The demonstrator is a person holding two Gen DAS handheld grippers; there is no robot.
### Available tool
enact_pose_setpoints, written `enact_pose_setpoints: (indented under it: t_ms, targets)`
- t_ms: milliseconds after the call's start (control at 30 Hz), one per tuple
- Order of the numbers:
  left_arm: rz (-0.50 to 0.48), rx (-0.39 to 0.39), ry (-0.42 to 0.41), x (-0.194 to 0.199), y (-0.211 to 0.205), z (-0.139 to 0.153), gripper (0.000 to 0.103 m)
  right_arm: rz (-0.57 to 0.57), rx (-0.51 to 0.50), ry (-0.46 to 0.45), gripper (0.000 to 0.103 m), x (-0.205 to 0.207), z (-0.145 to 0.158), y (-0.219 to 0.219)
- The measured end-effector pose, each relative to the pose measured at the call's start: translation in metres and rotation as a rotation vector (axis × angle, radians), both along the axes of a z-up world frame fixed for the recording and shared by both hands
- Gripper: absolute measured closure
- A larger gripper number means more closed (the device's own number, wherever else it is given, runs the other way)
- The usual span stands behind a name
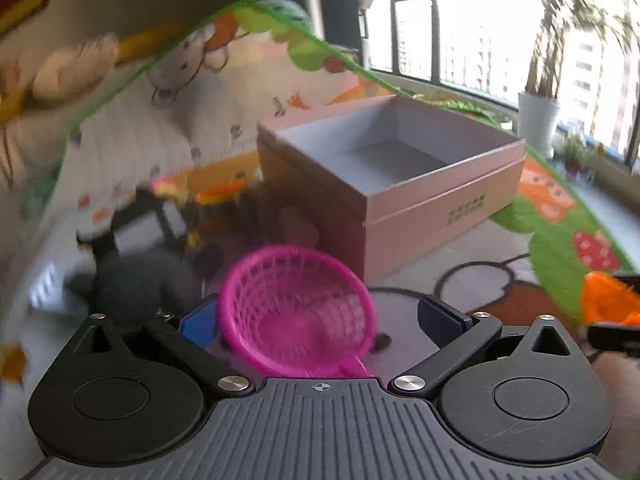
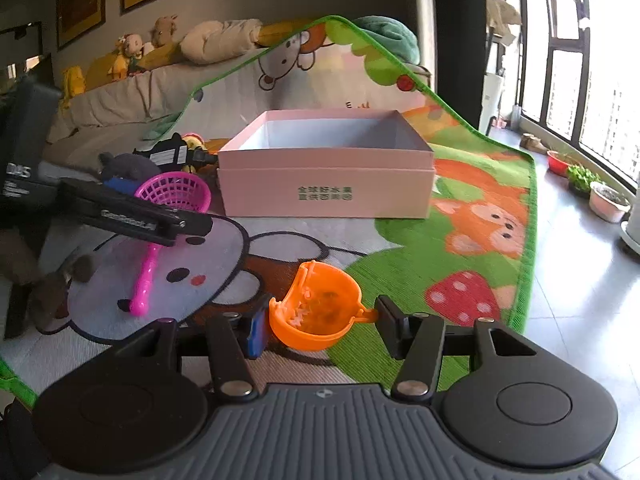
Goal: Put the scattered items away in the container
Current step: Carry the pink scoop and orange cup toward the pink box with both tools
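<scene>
1. Left gripper: jaws wide apart, straddling the round basket head of a magenta plastic toy net scoop; contact with the pads cannot be told through blur; the scoop's handle end lies on the mat in the right wrist view
2. Right gripper: jaws apart around an orange plastic toy bowl; the blue pad touches its rim, the bowl's small tab meets the opposite finger
3. Pink cardboard box, open-topped: stands on the cartoon-printed play mat, beyond both grippers
4. Dark grey plush toy: lies left of the box, behind the scoop
</scene>
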State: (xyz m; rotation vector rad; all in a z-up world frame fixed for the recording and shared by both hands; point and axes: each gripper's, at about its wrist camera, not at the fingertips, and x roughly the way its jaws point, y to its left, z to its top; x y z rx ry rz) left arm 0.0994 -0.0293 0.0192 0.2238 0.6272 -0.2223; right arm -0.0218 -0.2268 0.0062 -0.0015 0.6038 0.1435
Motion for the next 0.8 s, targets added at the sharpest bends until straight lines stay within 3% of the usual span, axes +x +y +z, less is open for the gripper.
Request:
enact_pose_setpoints:
  t_ms: [233, 267, 300, 800]
  targets:
    - [-0.07, 0.031, 0.011, -0.001, -0.007, -0.007, 0.0, 0.003, 0.013, 0.005, 0.049, -0.006, -0.001, 0.0]
    - [-0.079, 0.026, 0.01, -0.003, -0.008, -0.007, 0.003, 0.007, 0.011, 0.003, 0.049, -0.007, 0.0, 0.001]
    - [-0.116, 0.021, 0.011, -0.006, -0.008, -0.007, 0.016, 0.011, 0.007, 0.002, 0.049, -0.009, 0.0, 0.001]
    - [-0.312, -0.065, -0.008, -0.102, -0.022, 0.025, 0.015, 0.023, -0.058, -0.042, 0.049, -0.047, 0.021, 0.004]
